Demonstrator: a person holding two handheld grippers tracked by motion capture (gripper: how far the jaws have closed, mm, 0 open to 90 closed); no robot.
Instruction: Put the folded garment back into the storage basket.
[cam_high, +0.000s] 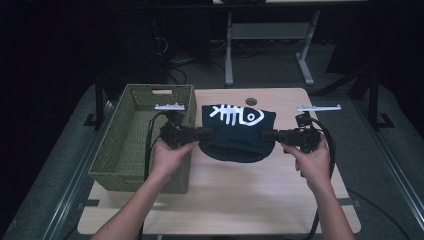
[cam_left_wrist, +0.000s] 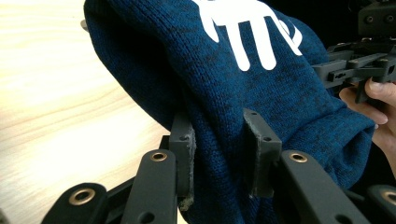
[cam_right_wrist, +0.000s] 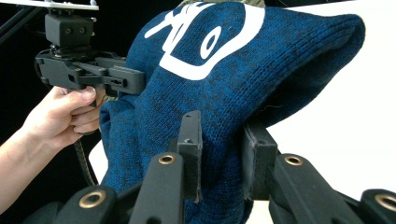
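Observation:
A dark blue knitted garment with a white fish-bone print hangs folded above the wooden table, stretched between both grippers. My left gripper is shut on its left edge, and in the left gripper view the knit is bunched thick between the two pads. On the opposite edge my right gripper is shut; the right gripper view has the fabric pinched between its pads. The other hand and its gripper show behind the cloth.
An olive woven basket stands at the left side of the table, right beside my left hand. A small round hole sits near the table's far edge. Table legs and dark floor lie beyond.

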